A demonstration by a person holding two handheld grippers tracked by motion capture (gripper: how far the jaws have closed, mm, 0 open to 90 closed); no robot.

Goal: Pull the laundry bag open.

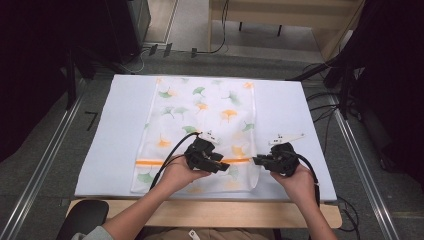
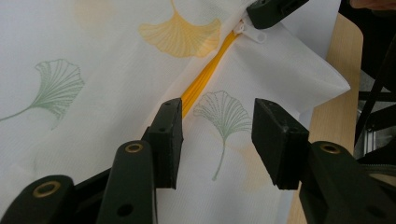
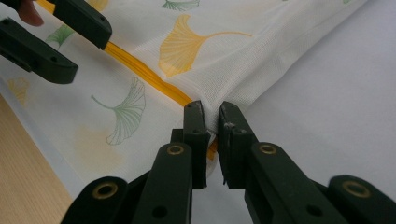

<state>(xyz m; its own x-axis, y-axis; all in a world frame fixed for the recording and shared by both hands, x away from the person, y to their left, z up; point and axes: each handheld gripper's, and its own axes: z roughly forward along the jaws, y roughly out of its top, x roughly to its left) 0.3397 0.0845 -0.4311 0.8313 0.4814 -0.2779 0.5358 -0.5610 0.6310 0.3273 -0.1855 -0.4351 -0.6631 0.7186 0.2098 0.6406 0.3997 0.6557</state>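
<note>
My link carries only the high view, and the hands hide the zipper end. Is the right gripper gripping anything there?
Observer: Yes. The right gripper has its jaws pinched on the bag's edge at the end of the orange zipper.
Operator: And the left one?
Observer: The left gripper is open, one jaw beside the zipper.
Operator: Where is the zipper pull?
Observer: A white pull tab lies right by the right gripper's jaws.

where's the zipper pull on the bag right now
In the left gripper view, the white zipper pull sits at the zipper's far end, under the right tongs.
</note>
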